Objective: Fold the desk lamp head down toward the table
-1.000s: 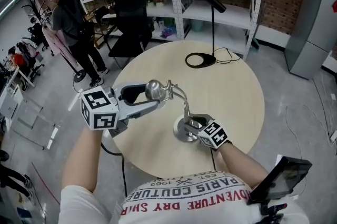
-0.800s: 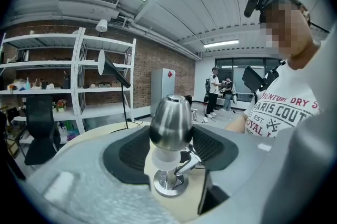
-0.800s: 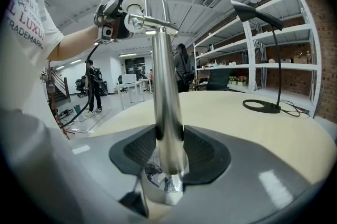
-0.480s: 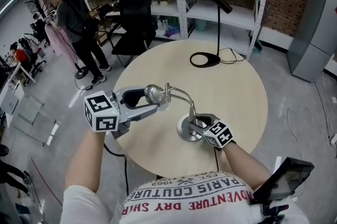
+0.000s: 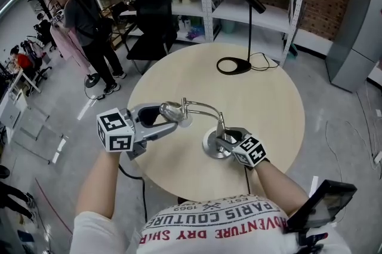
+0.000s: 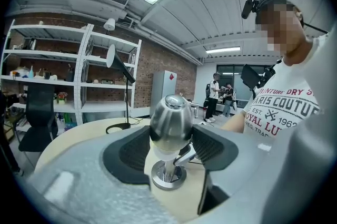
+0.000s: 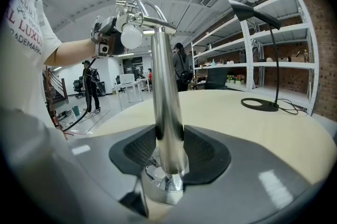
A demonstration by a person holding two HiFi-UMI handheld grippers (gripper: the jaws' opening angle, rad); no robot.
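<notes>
The round tabletop (image 5: 268,109) carries the silver desk lamp (image 5: 203,106) close to the person's edge, with a black lamp (image 5: 234,66) well apart at the far side. Against a second ago the silver lamp's head (image 5: 168,107) sits lower and its curved arm leans further over, while its base (image 5: 210,150) has kept its place. I judge from this that the fold is well under way but not done, since the head still hangs clear of the tabletop. The left gripper (image 5: 172,118) has come down with the head; in the left gripper view its fingers (image 6: 131,152) stand fairly wide and press on both sides of the rounded metal head (image 6: 171,120), with the bulb end toward the base below. The right gripper (image 5: 222,140) has stayed put low on the lamp; in the right gripper view its fingers (image 7: 202,152) are closed against the upright stem (image 7: 166,123) just above the base, steadying it
</notes>
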